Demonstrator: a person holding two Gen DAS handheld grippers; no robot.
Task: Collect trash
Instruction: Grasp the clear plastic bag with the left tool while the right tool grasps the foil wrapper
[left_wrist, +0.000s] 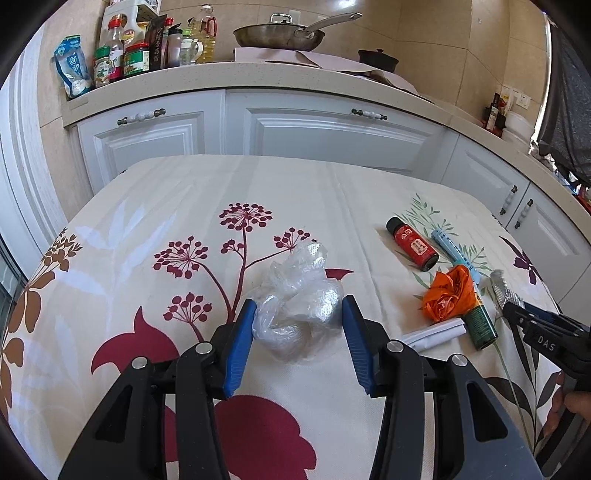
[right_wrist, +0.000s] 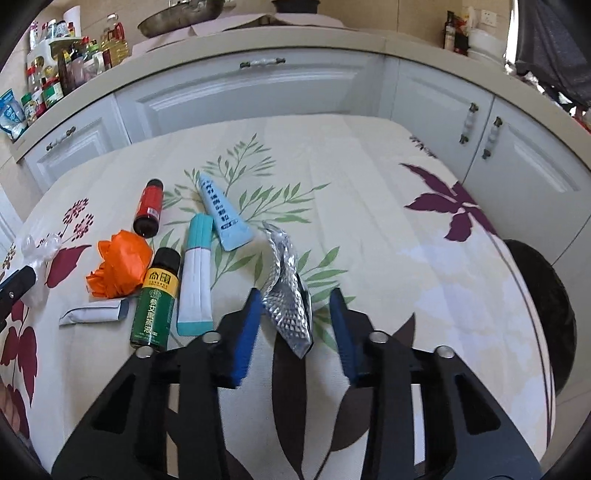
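A crumpled clear plastic bag lies on the flowered tablecloth, and my left gripper is shut on it, both blue pads against its sides. A silver embossed foil wrapper lies between the jaws of my right gripper. The left pad touches the wrapper, the right pad stands clear of it, so the gripper is open. In the left wrist view the same wrapper shows at the far right.
Left of the wrapper lie a white-and-teal tube, a blue tube, a green bottle, a red bottle, an orange wad and a folded paper. White cabinets stand behind; a dark round object sits past the table's right edge.
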